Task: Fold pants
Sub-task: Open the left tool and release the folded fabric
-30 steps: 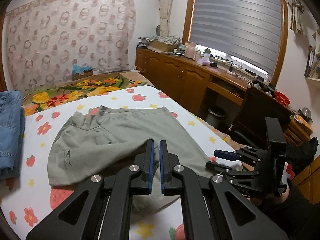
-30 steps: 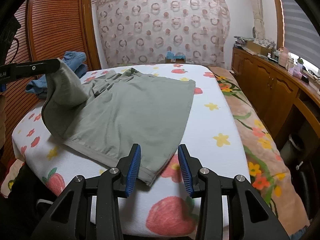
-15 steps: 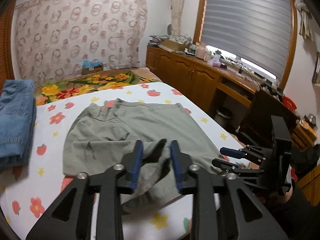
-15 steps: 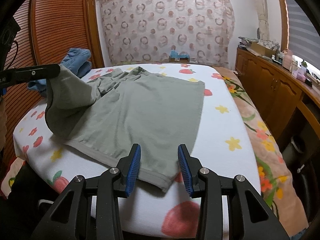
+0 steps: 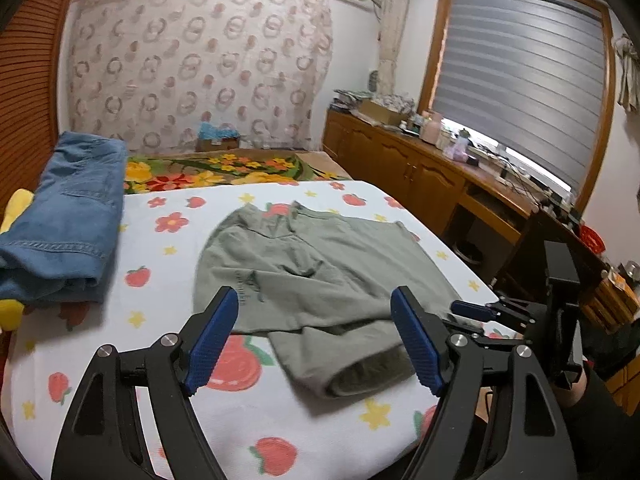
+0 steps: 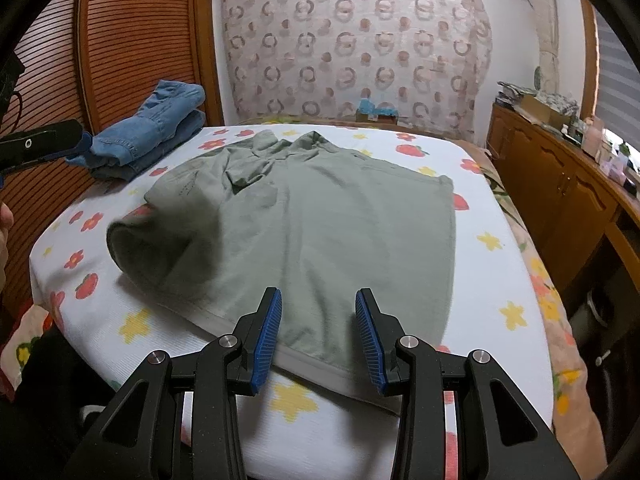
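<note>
Grey-green pants (image 5: pixel 320 272) lie spread on the bed. One leg end (image 5: pixel 352 368) rests in a loose, rumpled fold at the near edge. My left gripper (image 5: pixel 314 300) hovers over that fold. Its jaws are opening wide and the pads touch no cloth. In the right wrist view the pants (image 6: pixel 320 220) fill the middle of the bed, with the dropped fold (image 6: pixel 152 248) at the left. My right gripper (image 6: pixel 317 296) stands open, half wide, just above the hem, gripping nothing. One finger of my left gripper (image 6: pixel 48 144) shows at the far left.
Folded blue jeans (image 5: pixel 68 220) lie at the bed's far left, next to something yellow (image 5: pixel 12 208). The strawberry-print sheet (image 5: pixel 240 420) covers the bed. Wooden cabinets (image 5: pixel 420 184) run along the right wall under the window, past a narrow gap.
My left gripper went from shut on a raised pants corner to wide open. The cloth dropped onto the bed in a loose fold. The right gripper edged forward over the hem.
</note>
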Tool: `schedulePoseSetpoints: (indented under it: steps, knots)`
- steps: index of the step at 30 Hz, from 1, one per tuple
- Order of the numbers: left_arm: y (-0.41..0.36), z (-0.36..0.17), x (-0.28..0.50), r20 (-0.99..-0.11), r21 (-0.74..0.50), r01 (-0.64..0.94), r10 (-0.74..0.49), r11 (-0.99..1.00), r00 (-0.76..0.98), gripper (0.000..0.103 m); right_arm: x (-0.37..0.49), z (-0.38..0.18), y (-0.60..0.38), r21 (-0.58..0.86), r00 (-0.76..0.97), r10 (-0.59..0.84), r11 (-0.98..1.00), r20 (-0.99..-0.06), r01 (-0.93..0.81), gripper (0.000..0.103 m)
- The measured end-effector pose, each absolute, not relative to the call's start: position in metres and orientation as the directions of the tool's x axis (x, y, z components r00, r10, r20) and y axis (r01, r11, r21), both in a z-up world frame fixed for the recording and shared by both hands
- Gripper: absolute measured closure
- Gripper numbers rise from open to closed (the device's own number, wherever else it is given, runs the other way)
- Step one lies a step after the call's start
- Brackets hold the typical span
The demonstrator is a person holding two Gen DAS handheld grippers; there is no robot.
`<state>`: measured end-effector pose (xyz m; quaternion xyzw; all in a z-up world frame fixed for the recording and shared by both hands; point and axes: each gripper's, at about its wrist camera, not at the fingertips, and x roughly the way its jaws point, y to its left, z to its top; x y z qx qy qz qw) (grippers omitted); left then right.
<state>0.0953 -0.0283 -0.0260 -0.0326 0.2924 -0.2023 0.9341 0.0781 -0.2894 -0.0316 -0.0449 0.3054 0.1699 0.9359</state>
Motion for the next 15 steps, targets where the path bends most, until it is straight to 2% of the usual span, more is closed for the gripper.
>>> schedulePoseSetpoints:
  steps: [15]
  knots:
    - [-0.027, -0.087, 0.107, -0.653, -0.136, 0.292, -0.308, 0.947, 0.692, 0.024, 0.078, -0.028, -0.281, 0.022, 0.760, 0.318, 0.928, -0.566, -0.372, 0.063]
